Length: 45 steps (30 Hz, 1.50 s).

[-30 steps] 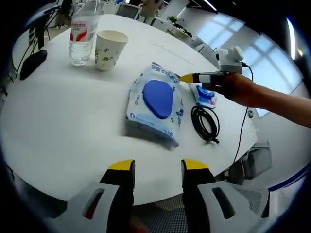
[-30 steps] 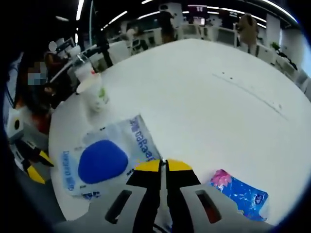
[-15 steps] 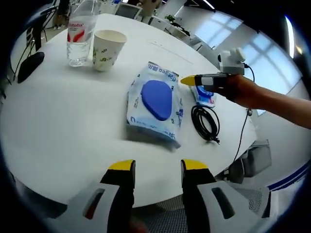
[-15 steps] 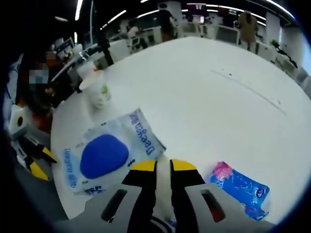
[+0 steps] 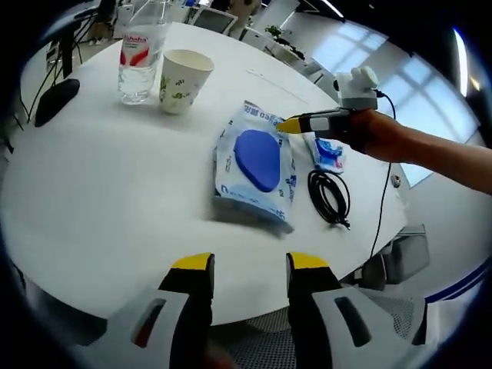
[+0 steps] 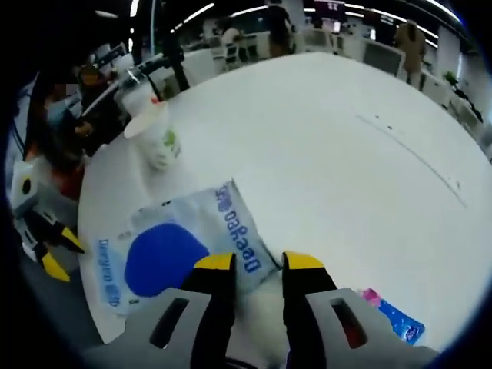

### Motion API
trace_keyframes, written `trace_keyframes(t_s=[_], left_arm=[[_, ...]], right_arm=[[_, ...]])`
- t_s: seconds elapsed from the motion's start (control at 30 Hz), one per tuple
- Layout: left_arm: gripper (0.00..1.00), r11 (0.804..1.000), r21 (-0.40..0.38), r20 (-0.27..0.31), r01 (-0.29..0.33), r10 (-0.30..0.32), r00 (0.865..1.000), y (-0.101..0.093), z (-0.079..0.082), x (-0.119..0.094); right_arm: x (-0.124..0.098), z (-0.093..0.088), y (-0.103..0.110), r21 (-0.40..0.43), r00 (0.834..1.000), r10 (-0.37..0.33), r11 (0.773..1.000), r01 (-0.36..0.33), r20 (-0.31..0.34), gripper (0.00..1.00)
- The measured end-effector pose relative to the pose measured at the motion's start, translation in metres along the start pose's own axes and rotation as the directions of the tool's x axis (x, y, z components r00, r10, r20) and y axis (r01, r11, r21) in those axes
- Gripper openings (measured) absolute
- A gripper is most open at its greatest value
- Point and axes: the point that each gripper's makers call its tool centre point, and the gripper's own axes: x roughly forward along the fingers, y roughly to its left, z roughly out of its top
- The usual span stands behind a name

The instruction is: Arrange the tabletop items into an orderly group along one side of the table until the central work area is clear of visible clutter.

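In the left gripper view we hold the left tongs [image 5: 246, 265] above the near edge of the round white worktop [image 5: 115, 184], their yellow-tipped jaws apart and holding nothing. Toward the middle of the worktop lies a wet-wipes pack [image 5: 257, 165], white and blue with a dark blue oval lid, lying flat. Just beside it, toward the right edge, a coiled black cable [image 5: 329, 196] rests on the surface, and past the cable a small blue tissue packet [image 5: 329, 152] lies partly under our other hand. At the far left edge a clear water bottle [image 5: 140, 58] with a red label stands upright, with a paper cup [image 5: 182, 81] printed with green leaves just beside it, also upright. A dark flat object [image 5: 52, 100] sits at the left edge; we cannot tell what it is.

The right tongs [image 5: 296, 124] come in from the right, held in our hand [image 5: 377, 134], their yellow tip over the far corner of the wet-wipes pack. In the right gripper view we see their own jaws [image 6: 260, 265] apart, gripping nothing, hovering over the pack's [image 6: 181, 242] printed corner. The tissue packet [image 6: 396, 319] lies to the right of them, the paper cup [image 6: 157, 134] stands farther along the worktop [image 6: 330, 146], and the left tongs [image 6: 54, 250] show at the left rim.
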Motion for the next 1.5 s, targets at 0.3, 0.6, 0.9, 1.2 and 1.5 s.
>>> trace_keyframes(t_s=[0.3, 0.6, 0.9, 1.2, 1.5], left_arm=[[0.36, 1.0, 0.001, -0.013, 0.006, -0.006, 1.0, 0.003, -0.004, 0.002], [0.35, 0.999, 0.031, -0.04, 0.017, -0.016, 0.999, -0.001, -0.008, 0.006], [0.34, 0.998, 0.06, -0.056, 0.025, -0.022, 0.998, -0.002, -0.008, 0.007], [0.32, 0.999, 0.054, -0.056, 0.008, -0.005, 0.998, 0.008, -0.01, 0.003], [0.32, 0.999, 0.054, -0.053, -0.008, 0.011, 0.999, 0.016, -0.011, 0.001]], right_arm=[[-0.006, -0.011, 0.007, -0.063, 1.0, 0.007, 0.998, -0.008, -0.021, 0.03], [-0.012, -0.025, 0.018, -0.059, 1.0, 0.018, 0.998, -0.019, -0.023, 0.0], [-0.029, -0.041, 0.035, -0.023, 1.0, 0.018, 1.0, -0.019, -0.008, 0.0], [-0.046, -0.062, 0.057, 0.086, 0.999, 0.013, 0.996, -0.016, 0.038, 0.0], [-0.056, -0.083, 0.075, 0.164, 0.999, -0.005, 0.986, -0.002, 0.047, 0.0]])
